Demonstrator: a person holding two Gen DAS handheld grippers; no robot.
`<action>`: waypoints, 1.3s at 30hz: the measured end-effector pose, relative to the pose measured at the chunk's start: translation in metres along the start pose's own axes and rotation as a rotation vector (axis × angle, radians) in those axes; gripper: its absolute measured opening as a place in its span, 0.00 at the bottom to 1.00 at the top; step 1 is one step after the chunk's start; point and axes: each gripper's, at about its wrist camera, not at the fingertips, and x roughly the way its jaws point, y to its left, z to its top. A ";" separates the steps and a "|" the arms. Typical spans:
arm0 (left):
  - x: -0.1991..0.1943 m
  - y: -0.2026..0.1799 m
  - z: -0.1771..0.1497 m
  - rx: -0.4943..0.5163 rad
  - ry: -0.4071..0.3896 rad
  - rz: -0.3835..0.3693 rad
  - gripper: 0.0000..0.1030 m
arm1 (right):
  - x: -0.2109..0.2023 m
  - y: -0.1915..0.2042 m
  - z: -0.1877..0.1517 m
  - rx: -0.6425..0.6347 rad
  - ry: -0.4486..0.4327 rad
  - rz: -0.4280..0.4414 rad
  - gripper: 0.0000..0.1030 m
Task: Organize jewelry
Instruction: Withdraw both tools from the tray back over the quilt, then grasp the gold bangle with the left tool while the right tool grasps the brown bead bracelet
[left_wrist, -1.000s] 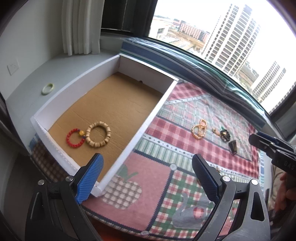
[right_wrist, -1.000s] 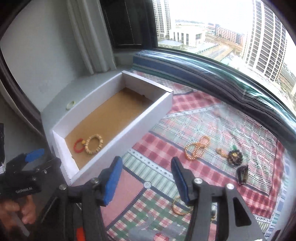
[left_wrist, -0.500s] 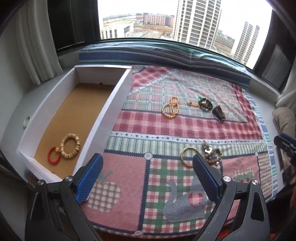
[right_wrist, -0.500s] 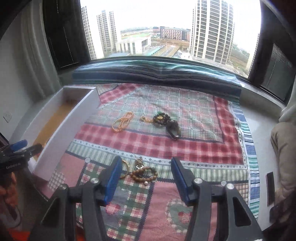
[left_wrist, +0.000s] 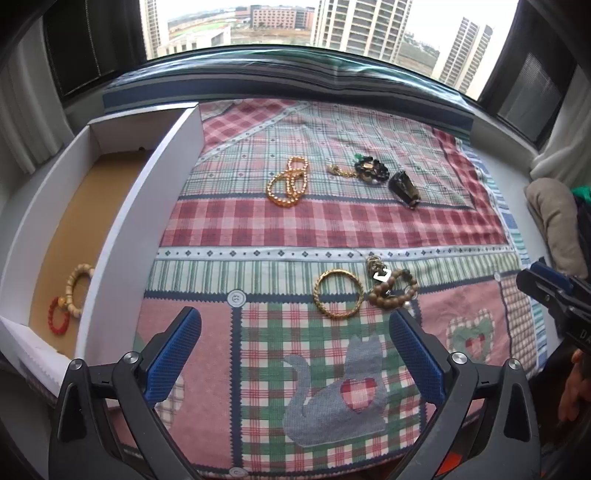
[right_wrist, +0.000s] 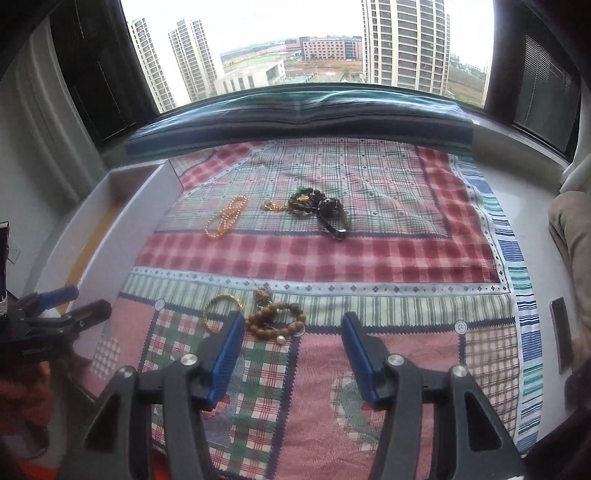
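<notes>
Wide curved window (right_wrist: 306, 48) ahead of the gripper, grey daylight, high-rise towers (right_wrist: 402, 40) outside, dark window frame (left_wrist: 85, 40) at both sides, pale curtain (left_wrist: 22, 110) far left, patchwork checked cloth (left_wrist: 332, 221) spread on the sill below.

Left gripper (left_wrist: 295, 332): black plastic arms, silver screws, blue ribbed pads (left_wrist: 413, 352); orange part at lower right of frame. Right gripper (right_wrist: 291, 354): identical build, blue pads (right_wrist: 225, 356). White lettering is printed on each black body, seen at the frame edges.
</notes>
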 end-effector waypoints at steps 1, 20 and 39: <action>0.002 -0.001 0.001 0.002 0.002 0.003 0.99 | 0.003 0.000 0.000 0.002 0.007 0.002 0.54; 0.024 -0.006 0.004 0.041 0.030 0.073 0.99 | 0.027 0.002 -0.001 -0.010 0.060 0.016 0.54; 0.118 -0.012 0.004 0.047 0.104 0.058 0.98 | 0.117 -0.024 -0.010 0.008 0.141 0.018 0.54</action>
